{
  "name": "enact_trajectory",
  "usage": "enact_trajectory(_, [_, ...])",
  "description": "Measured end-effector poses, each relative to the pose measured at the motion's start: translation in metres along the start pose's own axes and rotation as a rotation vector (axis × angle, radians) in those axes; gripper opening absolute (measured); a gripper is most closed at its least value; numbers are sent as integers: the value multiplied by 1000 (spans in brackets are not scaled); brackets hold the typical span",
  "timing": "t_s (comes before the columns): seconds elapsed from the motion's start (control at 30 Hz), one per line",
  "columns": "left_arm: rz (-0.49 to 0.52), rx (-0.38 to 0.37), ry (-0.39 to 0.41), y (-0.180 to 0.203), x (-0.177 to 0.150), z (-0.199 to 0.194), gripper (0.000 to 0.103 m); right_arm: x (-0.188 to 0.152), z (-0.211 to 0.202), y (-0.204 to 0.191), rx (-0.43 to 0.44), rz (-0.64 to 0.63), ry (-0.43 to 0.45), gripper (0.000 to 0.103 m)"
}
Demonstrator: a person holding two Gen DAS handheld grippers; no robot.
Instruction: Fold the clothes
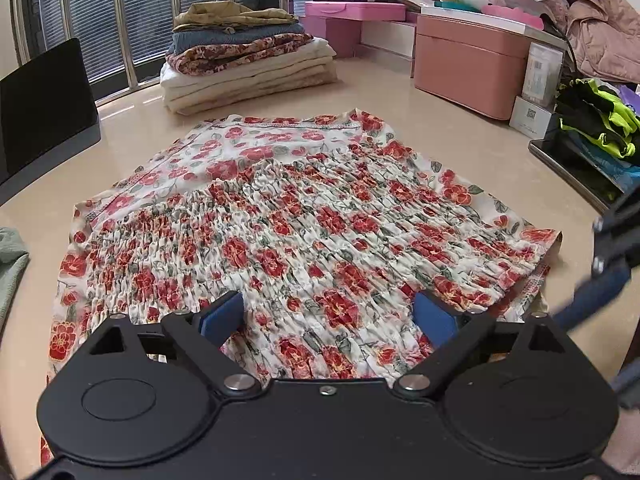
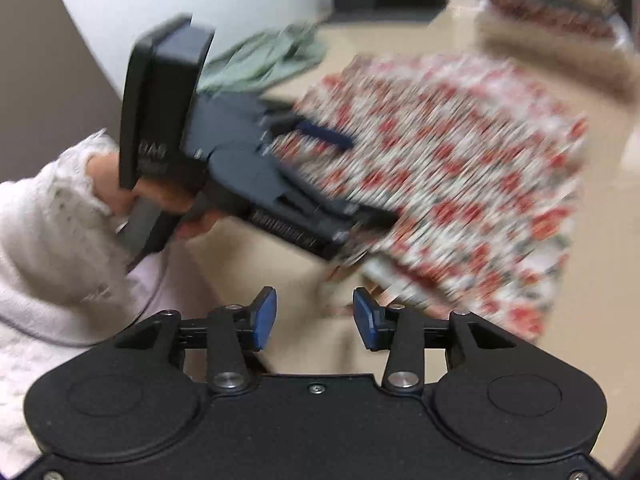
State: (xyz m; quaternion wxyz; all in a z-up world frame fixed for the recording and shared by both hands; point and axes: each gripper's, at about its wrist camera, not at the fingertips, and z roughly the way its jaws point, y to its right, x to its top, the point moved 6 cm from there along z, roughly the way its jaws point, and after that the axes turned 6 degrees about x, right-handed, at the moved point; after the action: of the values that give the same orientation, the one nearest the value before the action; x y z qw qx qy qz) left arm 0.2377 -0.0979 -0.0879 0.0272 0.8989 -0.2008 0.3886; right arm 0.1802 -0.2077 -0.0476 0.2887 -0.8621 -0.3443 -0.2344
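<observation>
Lying flat on the smooth tan table (image 1: 460,112), the flowery top (image 1: 288,216) fills the middle of the left wrist picture. I think it is spread out like this so it can be folded neatly.

The left tongs (image 1: 328,320) sit at the bottom middle of that picture, low over the near edge of the top. Their blue tips are wide apart, with cloth showing between them, and nothing is pinched.

In the right wrist picture the right tongs (image 2: 315,317) are at the bottom middle. Their tips are apart too, and only bare table shows between them. The top lies up and to the right of them, close by but blurry.

A stack of folded clothes (image 1: 244,56) waits at the upper left, probably where this top goes when done.
</observation>
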Motion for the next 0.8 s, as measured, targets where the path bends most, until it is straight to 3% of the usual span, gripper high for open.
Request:
enact_trajectory(0.1, [1,0,2,0,0,0,93,0,2,-6,-48,-49,44,45])
enact_trajectory(0.3, [-1,0,1,0,0,1,93,-1,28,-5,-33,-91,-40,48])
enact_trajectory(0.53, [5,-8,2,1,-1,1,99,-1,19,-4,104,46,-173,63])
enact_trajectory(0.7, [-3,-3,7,1,-2,0,99,8,25,2,172,195,-207,74])
enact_trajectory(0.8, [-17,-19,3,-1,0,-2,97,10,27,6,196,302,-202,75])
